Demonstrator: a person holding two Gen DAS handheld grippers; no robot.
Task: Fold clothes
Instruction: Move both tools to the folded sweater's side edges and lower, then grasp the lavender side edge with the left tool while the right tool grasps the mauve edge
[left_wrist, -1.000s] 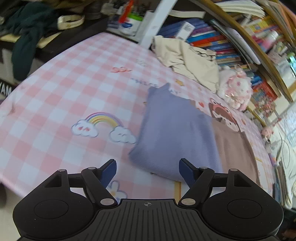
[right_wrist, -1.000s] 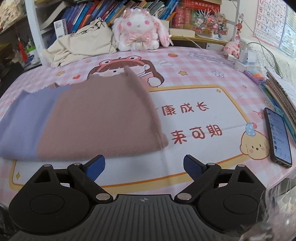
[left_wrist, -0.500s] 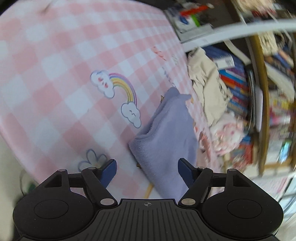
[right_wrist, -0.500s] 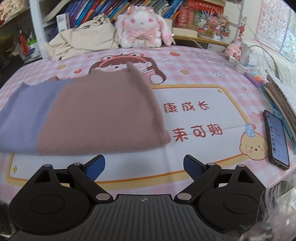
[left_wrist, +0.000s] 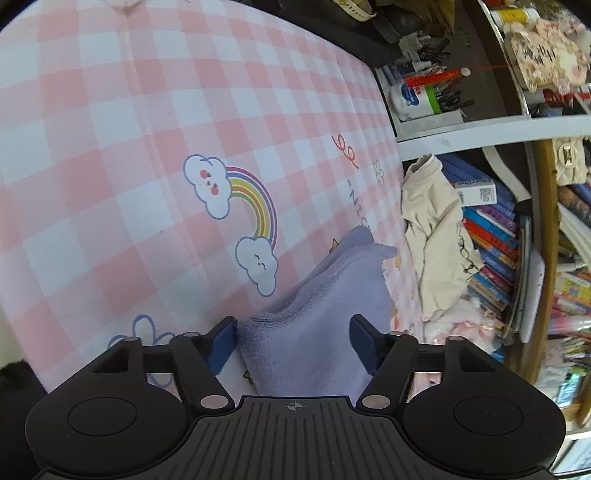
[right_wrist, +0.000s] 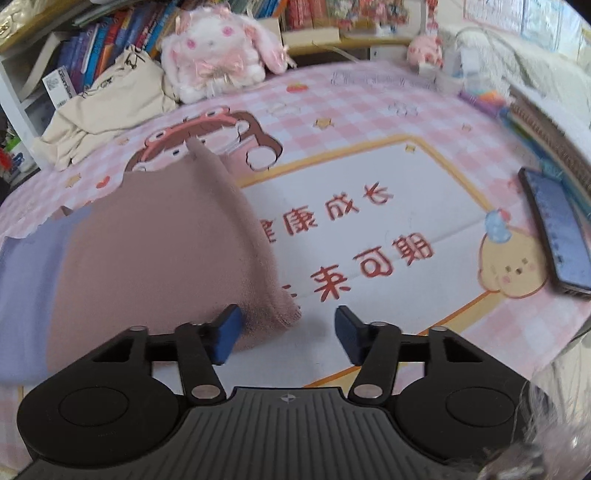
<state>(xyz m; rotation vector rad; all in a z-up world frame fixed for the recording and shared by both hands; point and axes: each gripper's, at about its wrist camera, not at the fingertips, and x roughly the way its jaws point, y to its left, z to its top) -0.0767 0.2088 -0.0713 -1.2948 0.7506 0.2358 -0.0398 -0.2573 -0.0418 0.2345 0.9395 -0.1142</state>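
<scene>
Between the left tongs (left_wrist: 293, 341) lies the near corner of the garment's lilac end (left_wrist: 325, 325). The jaws stand apart and are closing, with the fleecy cloth in the gap but no pad pressing on it yet. The right tongs (right_wrist: 288, 334) are closing too: the near corner of the brown end (right_wrist: 159, 254) sits just inside their left pad, and bare counter (right_wrist: 369, 177) fills the rest of the gap, so nothing is gripped there either.

The garment is one two-coloured piece, lying flat on the pink checked counter and stretching ahead of both tongs. It looks soft, thick and light (a fleece or knit, by its nap), and already doubled, since the lilac edge shows stacked layers. It should drape and sag once lifted, and is unlikely to slip from the pads. The sensible hold is at these two near corners, pinching all layers together at the hem so the lower one is not left behind.

Just beyond the left tongs' left pad are a printed flower and a rainbow (left_wrist: 255, 210) on the counter. Farther ahead a cream garment (right_wrist: 107, 107) lies heaped at the back edge, beside a plush rabbit (right_wrist: 218, 48) and rows of books (left_wrist: 491, 251). Off to the right of the right tongs, well apart, rests a phone (right_wrist: 554, 232).
</scene>
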